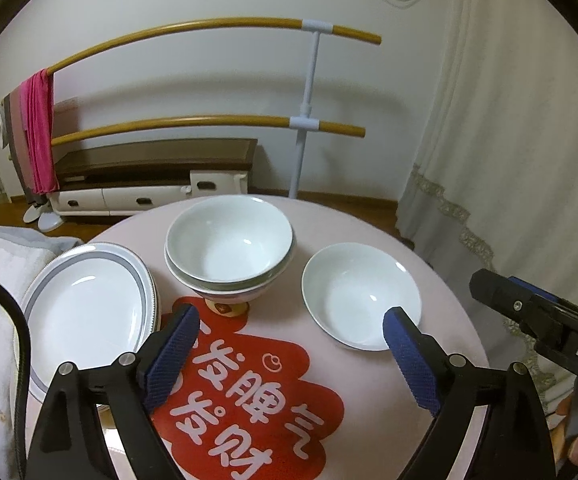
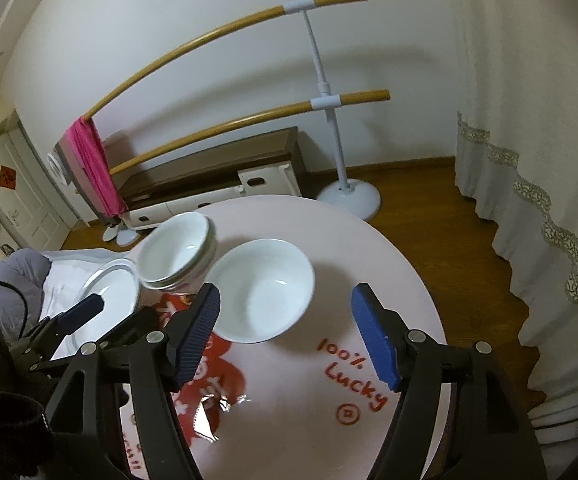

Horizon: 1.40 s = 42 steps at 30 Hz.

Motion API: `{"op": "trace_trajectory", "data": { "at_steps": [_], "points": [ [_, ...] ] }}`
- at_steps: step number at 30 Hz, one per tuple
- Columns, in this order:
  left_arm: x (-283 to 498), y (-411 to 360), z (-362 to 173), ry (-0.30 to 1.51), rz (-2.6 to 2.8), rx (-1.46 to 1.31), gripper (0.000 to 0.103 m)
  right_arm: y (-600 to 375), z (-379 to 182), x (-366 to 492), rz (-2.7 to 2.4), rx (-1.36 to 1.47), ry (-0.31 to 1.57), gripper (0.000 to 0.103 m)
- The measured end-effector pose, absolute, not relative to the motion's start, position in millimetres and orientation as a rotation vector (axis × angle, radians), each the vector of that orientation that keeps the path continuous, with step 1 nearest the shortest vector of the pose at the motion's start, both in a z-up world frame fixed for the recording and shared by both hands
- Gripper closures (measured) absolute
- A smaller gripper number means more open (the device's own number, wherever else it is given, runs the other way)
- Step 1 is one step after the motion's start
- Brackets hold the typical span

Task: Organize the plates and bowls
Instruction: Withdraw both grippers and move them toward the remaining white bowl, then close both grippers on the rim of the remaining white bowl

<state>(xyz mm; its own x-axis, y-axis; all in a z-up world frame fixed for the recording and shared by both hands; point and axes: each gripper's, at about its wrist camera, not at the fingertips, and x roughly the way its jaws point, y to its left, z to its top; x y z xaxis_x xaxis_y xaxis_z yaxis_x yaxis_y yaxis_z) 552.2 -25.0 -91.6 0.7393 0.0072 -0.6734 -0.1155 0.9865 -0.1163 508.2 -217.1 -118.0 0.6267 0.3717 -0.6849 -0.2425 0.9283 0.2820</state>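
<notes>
Both claws gape wide, nothing held: left gripper [image 1: 291, 326], right gripper [image 2: 285, 304]. Lone bowl [image 2: 263, 290] sits on the table [image 2: 389, 264] just ahead between the right jaws, right of the bowl stack [image 1: 229, 244]. Right hand is nearer; plates [image 1: 85, 300] lie far left.

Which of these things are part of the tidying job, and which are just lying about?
Part of the job:
stacked bowls
single white bowl
stack of plates

Just lying about:
wooden rail stand
pink cloth
curtain
low cabinet
</notes>
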Motion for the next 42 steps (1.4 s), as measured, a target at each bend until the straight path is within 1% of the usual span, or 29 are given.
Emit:
{"op": "trace_trajectory", "data": {
  "at_steps": [16, 19, 24, 25, 29, 32, 42],
  "points": [
    [592, -28, -117, 0.794, 0.098, -0.115, 0.013, -218, -185, 567, 0.343, 0.229, 0.972, 0.033],
    [597, -27, -121, 0.799, 0.105, -0.113, 0.013, -219, -192, 573, 0.352, 0.233, 0.983, 0.04],
    [605, -27, -127, 0.814, 0.115, -0.107, 0.013, -219, -203, 581, 0.377, 0.262, 1.011, 0.062],
    [607, -27, -128, 0.815, 0.116, -0.105, 0.013, -219, -205, 582, 0.381, 0.265, 1.015, 0.064],
    [614, -27, -131, 0.834, 0.114, -0.105, 0.013, -221, -208, 582, 0.401, 0.286, 1.017, 0.067],
    [619, -28, -133, 0.843, 0.115, -0.098, 0.013, -221, -208, 580, 0.414, 0.287, 1.013, 0.074],
    [627, -40, -137, 0.859, 0.098, -0.066, 0.013, -225, -213, 576, 0.419, 0.294, 1.021, 0.085]
  ]
}}
